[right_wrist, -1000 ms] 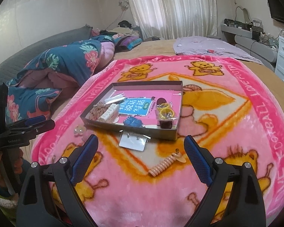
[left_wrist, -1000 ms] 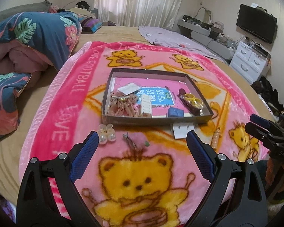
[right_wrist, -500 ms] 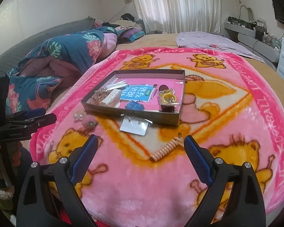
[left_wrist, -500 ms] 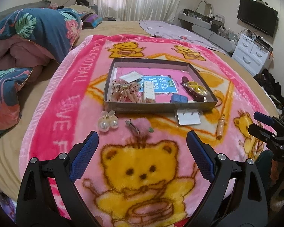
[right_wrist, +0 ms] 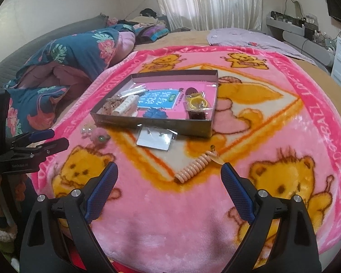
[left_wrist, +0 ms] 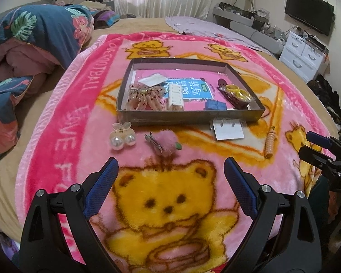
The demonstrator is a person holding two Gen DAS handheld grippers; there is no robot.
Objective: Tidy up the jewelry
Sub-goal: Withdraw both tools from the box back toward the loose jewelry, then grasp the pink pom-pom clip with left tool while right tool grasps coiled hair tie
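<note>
A shallow grey box (left_wrist: 188,116) (right_wrist: 147,121) lies on the pink bear blanket and holds several hair clips and packets. In front of it lie a pearl claw clip (left_wrist: 122,136), a pink pompom clip (left_wrist: 164,138) (right_wrist: 100,135), an earring card (left_wrist: 227,128) (right_wrist: 156,137) and a peach spiral hair tie (left_wrist: 270,142) (right_wrist: 196,166). My left gripper (left_wrist: 171,191) is open and empty, hovering short of the pompom clip. My right gripper (right_wrist: 169,190) is open and empty, just short of the spiral hair tie.
The blanket (left_wrist: 63,150) covers a bed. A folded floral duvet (left_wrist: 22,45) lies at the left. A white drawer unit (left_wrist: 307,54) and a TV (left_wrist: 309,20) stand at the right. Each gripper shows at the edge of the other's view.
Both grippers have moved forward and lower toward the loose items; the box and pieces look larger. Nothing on the blanket has moved. Both stay open.
</note>
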